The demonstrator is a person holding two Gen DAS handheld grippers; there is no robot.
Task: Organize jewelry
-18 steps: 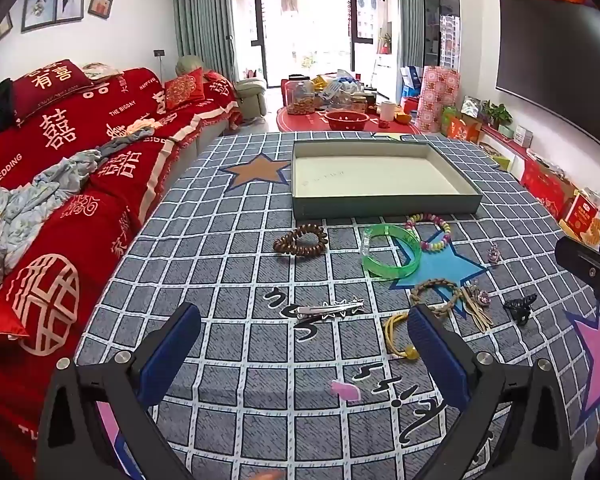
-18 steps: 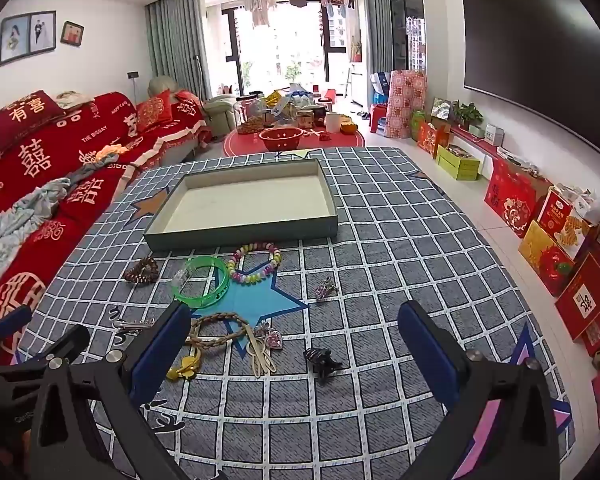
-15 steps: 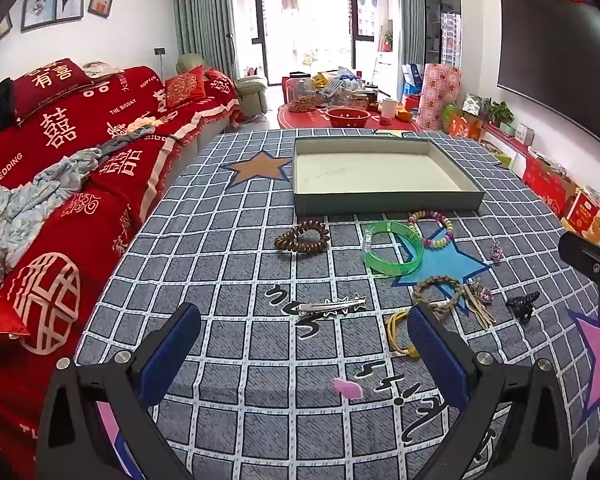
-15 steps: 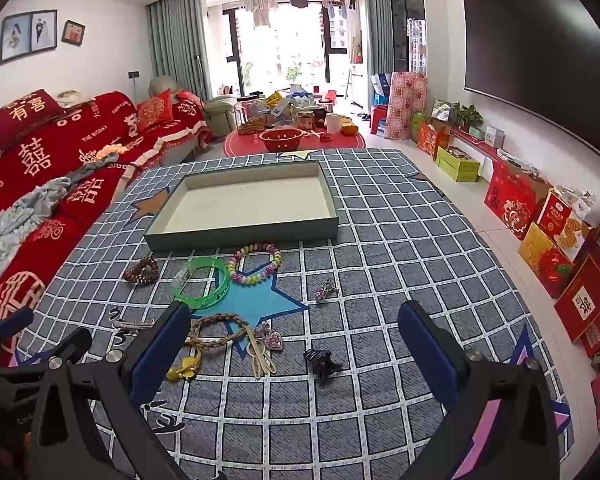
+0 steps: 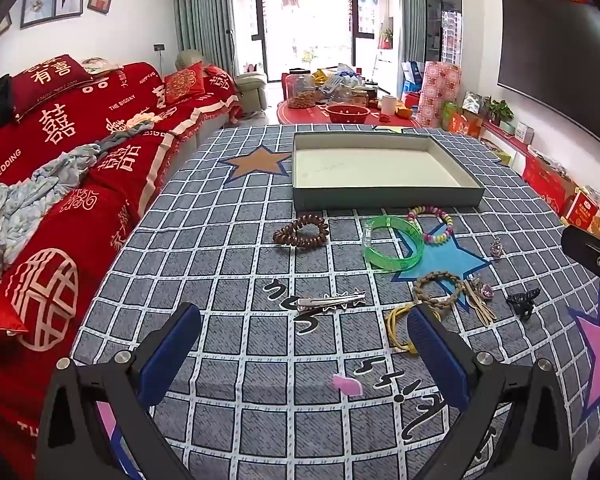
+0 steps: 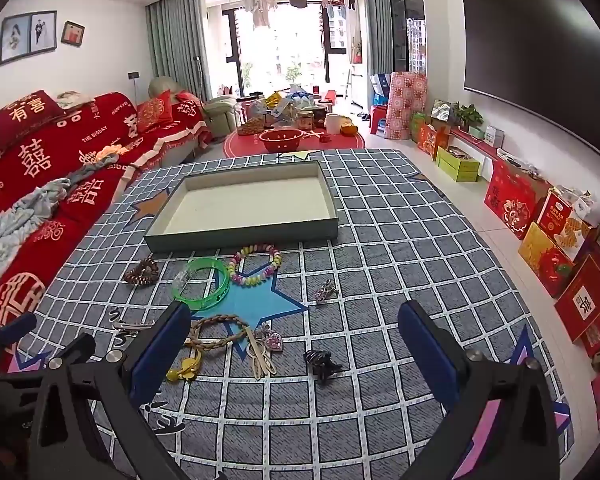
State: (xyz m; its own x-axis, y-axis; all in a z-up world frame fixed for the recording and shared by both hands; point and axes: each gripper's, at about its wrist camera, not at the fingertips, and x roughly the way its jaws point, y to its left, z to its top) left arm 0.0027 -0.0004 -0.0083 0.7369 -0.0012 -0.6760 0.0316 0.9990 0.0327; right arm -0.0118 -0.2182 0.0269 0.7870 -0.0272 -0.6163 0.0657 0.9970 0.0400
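Nothing's boxed yet: we hold both tongs wide and empty, left gripper (image 5: 300,344) w/ the silver metal hair clip (image 5: 329,301) at 12 o'clock, right gripper (image 6: 296,340) over the small black claw clip (image 6: 322,360). Best approach is prob. straight down, pads astride one piece, away from the tangled braided tan cord bracelet (image 6: 218,332). The shallow grey-green cardboard tray (image 6: 244,236) sits at 12 o'clock beyond the green plastic bangle (image 6: 200,284); we must clear its near wall, w/ open checked cloth (image 6: 400,264) toward 2 o'clock.
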